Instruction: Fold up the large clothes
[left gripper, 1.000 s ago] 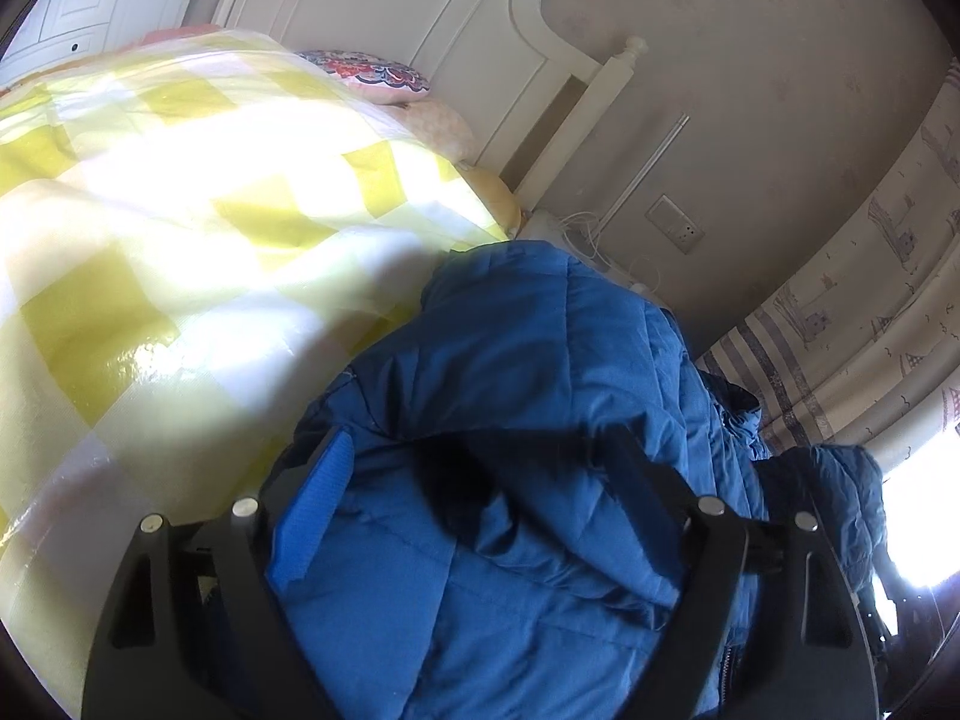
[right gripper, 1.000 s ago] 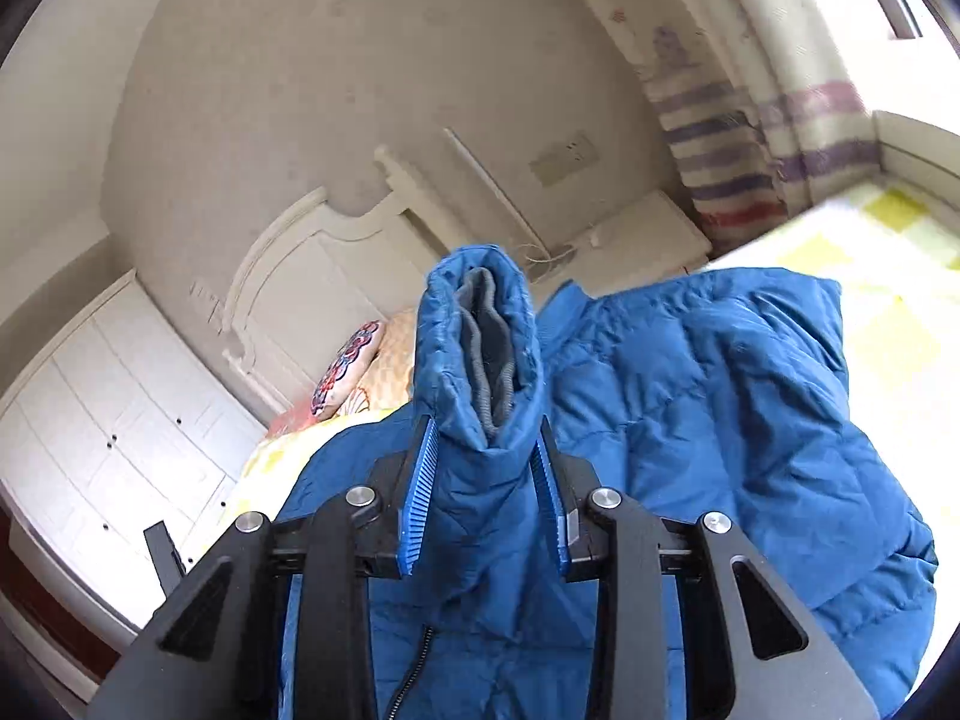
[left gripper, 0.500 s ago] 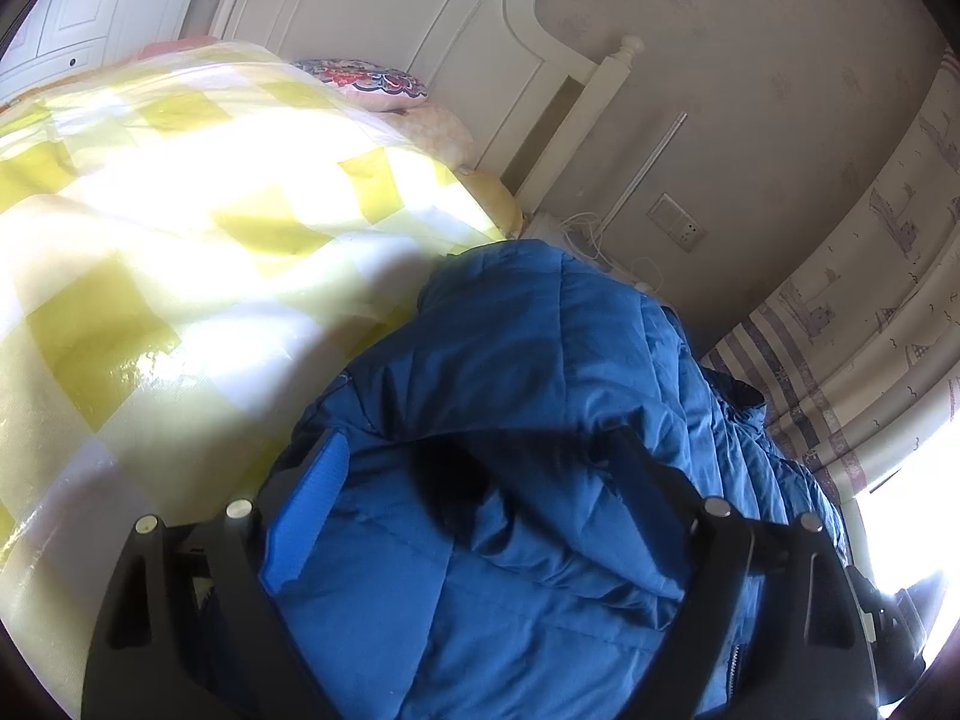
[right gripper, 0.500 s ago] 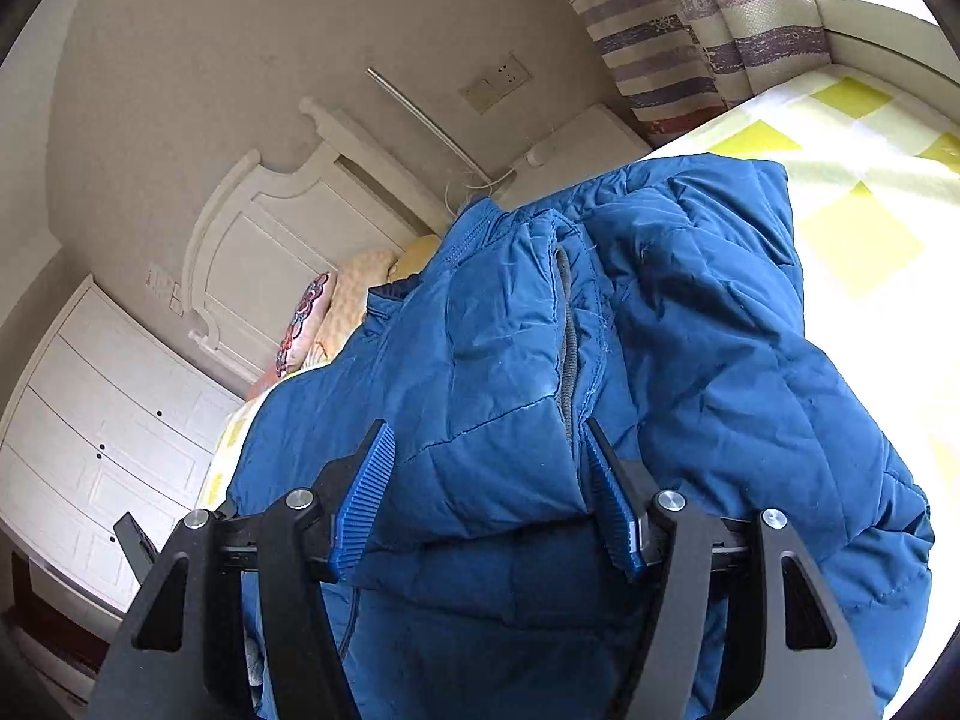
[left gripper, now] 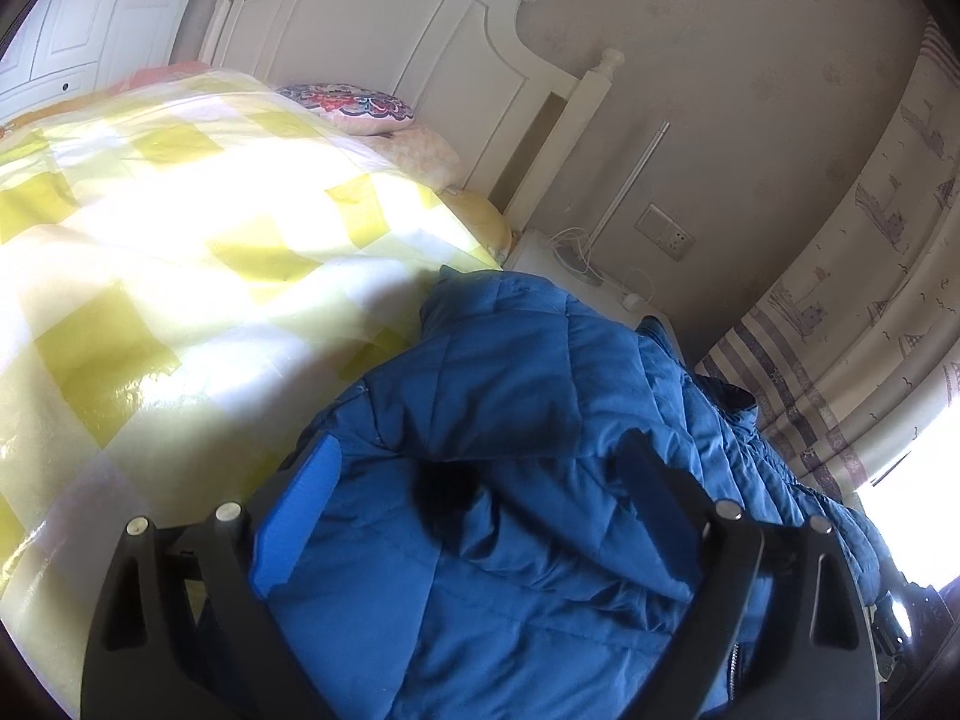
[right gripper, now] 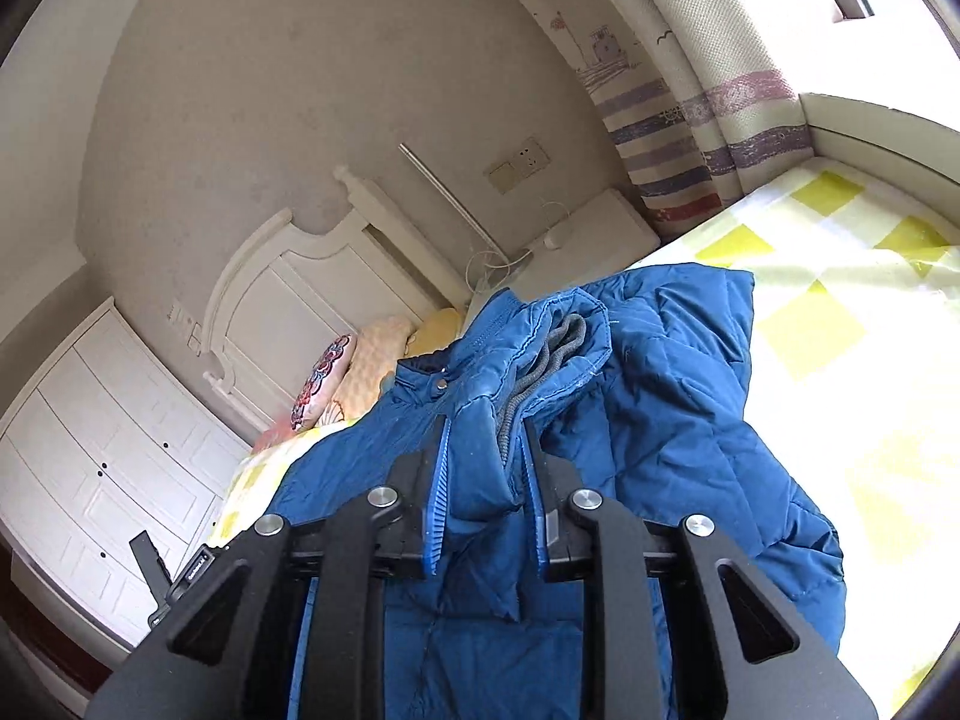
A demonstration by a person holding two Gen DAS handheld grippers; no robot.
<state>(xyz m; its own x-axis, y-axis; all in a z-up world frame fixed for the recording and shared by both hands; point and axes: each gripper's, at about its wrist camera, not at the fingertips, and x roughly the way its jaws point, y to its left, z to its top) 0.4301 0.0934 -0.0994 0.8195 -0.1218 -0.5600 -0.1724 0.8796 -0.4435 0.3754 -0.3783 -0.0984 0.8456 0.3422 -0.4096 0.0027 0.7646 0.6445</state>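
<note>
We see a bedroom with a plain beige wall (right gripper: 300, 90). A white headboard (left gripper: 384, 24) stands against it, with a post (left gripper: 576, 120) at its corner. The bed (left gripper: 150, 240) wears a yellow-and-white checked cover, washed out by strong sun. Pillows lie at its head: a patterned one (left gripper: 354, 103) and a pale orange one (right gripper: 378, 360). Beside the bed stands a white nightstand (right gripper: 600, 234) with white cables on it; above it a socket (left gripper: 666, 232) sits in the wall. Striped curtains (right gripper: 690, 120) with ship drawings hang by a bright window (left gripper: 924, 510). White wardrobe doors (right gripper: 108, 450) fill the far side.
</note>
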